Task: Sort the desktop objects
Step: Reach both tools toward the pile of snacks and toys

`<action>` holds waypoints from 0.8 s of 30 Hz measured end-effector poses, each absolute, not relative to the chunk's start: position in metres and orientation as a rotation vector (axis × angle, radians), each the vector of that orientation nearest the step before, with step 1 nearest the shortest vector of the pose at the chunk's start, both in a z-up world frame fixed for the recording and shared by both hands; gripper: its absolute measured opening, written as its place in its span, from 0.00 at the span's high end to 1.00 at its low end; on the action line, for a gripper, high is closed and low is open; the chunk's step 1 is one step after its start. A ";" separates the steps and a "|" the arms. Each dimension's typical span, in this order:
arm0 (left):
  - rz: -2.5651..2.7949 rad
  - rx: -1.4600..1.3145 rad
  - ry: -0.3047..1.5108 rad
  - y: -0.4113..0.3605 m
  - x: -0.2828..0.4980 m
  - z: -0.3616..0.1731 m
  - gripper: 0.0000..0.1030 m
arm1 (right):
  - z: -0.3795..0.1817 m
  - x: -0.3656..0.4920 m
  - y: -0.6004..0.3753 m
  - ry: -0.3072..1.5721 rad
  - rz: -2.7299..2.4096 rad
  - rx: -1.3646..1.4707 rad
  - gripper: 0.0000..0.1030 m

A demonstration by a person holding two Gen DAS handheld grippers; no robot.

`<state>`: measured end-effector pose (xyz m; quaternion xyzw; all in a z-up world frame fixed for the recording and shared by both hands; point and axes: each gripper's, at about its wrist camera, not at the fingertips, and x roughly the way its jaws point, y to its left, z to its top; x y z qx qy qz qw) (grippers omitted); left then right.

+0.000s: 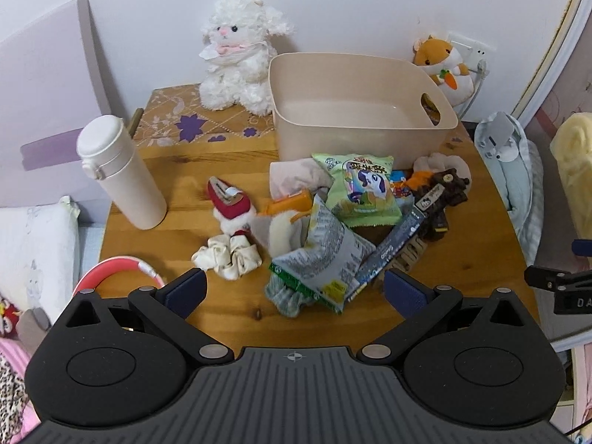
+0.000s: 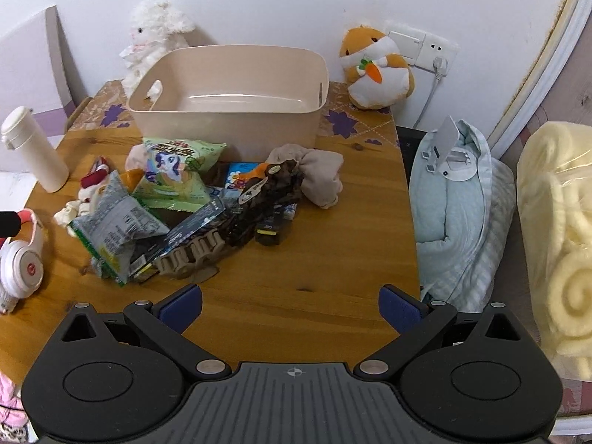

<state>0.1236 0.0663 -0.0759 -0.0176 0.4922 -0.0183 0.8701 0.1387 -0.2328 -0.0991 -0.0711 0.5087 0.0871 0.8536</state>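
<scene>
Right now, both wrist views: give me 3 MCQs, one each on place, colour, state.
1. Where does the white bottle stand?
A. table's left side
B. inside the bin
C. on the blanket

2. What colour is the storage bin?
A. blue
B. beige
C. black

3. How is the bin?
A. full
B. empty
C. overturned

Key: A, it stands upright left of the clutter pile; B, its walls are beige in both views; B, its bare floor shows. The left gripper and right gripper are open, holding nothing.
</scene>
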 end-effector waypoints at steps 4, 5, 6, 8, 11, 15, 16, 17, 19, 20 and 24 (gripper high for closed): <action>-0.090 -0.034 1.041 0.072 0.138 -0.092 0.00 | -0.110 0.151 -0.227 1.082 0.143 -0.112 0.00; -0.101 -0.028 1.046 0.074 0.141 -0.097 0.00 | -0.114 0.153 -0.224 1.081 0.135 -0.109 0.00; -0.113 -0.024 1.052 0.075 0.145 -0.103 0.00 | -0.118 0.155 -0.220 1.081 0.126 -0.112 0.00; -0.140 -0.021 1.063 0.079 0.150 -0.114 0.00 | -0.125 0.159 -0.212 1.078 0.119 -0.119 0.00; -0.175 -0.009 1.062 0.082 0.156 -0.132 0.00 | -0.137 0.163 -0.196 1.071 0.135 -0.129 0.00; -0.199 -0.008 1.053 0.081 0.163 -0.149 0.00 | -0.153 0.168 -0.177 1.092 0.162 -0.102 0.00; -0.204 -0.014 1.046 0.080 0.165 -0.152 0.00 | -0.158 0.169 -0.172 1.100 0.168 -0.096 0.00; -0.206 -0.016 1.037 0.080 0.167 -0.154 0.00 | -0.162 0.170 -0.168 1.106 0.168 -0.092 0.00; -0.216 -0.017 1.018 0.078 0.170 -0.157 0.00 | -0.172 0.175 -0.163 1.118 0.168 -0.072 0.00; -0.225 -0.016 1.008 0.076 0.172 -0.158 0.00 | -0.176 0.178 -0.162 1.124 0.163 -0.058 0.00; -0.252 0.012 0.997 0.066 0.182 -0.168 0.00 | -0.192 0.190 -0.155 1.153 0.174 -0.014 0.01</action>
